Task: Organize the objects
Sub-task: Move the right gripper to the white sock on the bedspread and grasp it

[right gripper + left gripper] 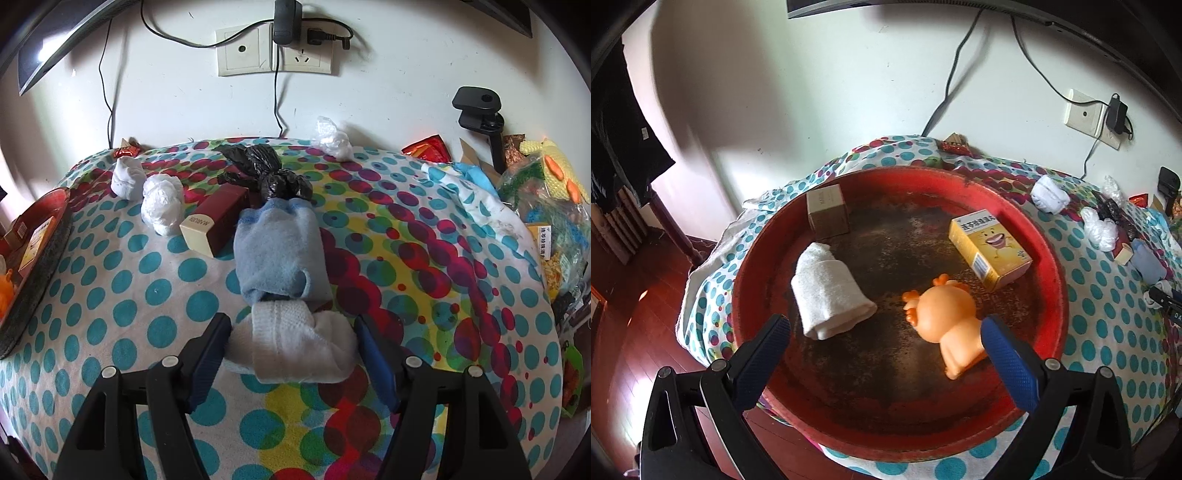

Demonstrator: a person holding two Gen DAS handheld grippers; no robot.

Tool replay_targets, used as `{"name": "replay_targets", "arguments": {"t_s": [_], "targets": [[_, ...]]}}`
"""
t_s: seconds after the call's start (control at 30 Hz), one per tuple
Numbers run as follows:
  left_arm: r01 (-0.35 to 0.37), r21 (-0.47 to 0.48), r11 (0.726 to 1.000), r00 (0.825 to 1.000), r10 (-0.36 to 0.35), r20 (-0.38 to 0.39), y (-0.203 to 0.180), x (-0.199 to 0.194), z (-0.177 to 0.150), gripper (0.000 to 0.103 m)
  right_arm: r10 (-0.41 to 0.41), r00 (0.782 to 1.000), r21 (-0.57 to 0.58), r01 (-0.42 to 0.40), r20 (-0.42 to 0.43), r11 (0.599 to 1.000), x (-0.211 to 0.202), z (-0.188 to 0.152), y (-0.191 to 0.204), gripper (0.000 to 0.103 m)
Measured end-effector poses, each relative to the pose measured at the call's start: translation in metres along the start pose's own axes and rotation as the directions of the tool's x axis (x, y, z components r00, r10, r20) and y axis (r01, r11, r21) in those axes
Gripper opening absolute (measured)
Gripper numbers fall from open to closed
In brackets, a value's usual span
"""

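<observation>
The worktop under its polka-dot cloth [110, 280] carries everything, and the big round red tray [1049, 280] sits at its left end. In the tray lie a rolled white towel [827, 295], a yellow cardboard box with a cartoon face [990, 247], a small brown carton [827, 214] and an orange rubber toy animal [945, 314]. Loose on the cloth, well apart from the tray, wait a light-blue rolled sock [277, 251], a dark-red box with a cream end [214, 225], a knotted black plastic bag [266, 170] and crumpled white plastic [162, 203].

The white folded sock bundle [295, 347] lies just in front of the blue one, touching it, between the fingers of the right gripper [291, 350], whose jaws stand apart and straddle it. The left gripper [886, 336] hangs spread and empty above the tray.

The step in hand looks like picking this sock. To do it well, sink until the pads flank the thick middle, close on the whole fold rather than one loose layer, and keep clear of the blue sock so it is not dragged along.
</observation>
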State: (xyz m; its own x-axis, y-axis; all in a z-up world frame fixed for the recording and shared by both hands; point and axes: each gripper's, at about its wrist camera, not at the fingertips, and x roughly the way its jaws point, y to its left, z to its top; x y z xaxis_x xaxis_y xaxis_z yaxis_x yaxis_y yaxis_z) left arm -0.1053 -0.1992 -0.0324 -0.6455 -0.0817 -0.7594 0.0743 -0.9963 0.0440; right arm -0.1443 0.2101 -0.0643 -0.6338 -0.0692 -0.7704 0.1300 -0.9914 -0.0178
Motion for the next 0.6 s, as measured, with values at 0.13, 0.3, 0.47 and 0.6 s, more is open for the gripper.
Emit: {"name": "replay_targets", "arguments": {"t_s": [0.13, 0.3, 0.47, 0.6], "targets": [[0.027, 0.063, 0.998, 1.0, -0.026, -0.01, -0.033, -0.003, 0.003, 0.103, 0.035, 0.999, -0.009, -0.034, 0.016, 0.999, -0.005, -0.005, -0.002, 0.056], [0.084, 0.161, 0.983, 0.996, -0.081, -0.024, -0.086, -0.008, 0.004, 0.103, 0.037, 0.998, -0.013, -0.036, 0.05, 0.999, -0.016, -0.014, -0.015, 0.05], [0.167, 0.241, 0.956, 0.986, -0.156, -0.064, -0.145, -0.01, 0.006, 0.103, 0.003, 0.998, 0.031, -0.005, 0.066, 0.999, -0.022, -0.015, -0.047, 0.05], [0.269, 0.269, 0.925, 0.962, -0.244, -0.126, -0.194, -0.007, 0.01, 0.103, -0.049, 0.997, 0.074, 0.045, 0.055, 0.996, -0.018, -0.01, -0.077, 0.05]]}}
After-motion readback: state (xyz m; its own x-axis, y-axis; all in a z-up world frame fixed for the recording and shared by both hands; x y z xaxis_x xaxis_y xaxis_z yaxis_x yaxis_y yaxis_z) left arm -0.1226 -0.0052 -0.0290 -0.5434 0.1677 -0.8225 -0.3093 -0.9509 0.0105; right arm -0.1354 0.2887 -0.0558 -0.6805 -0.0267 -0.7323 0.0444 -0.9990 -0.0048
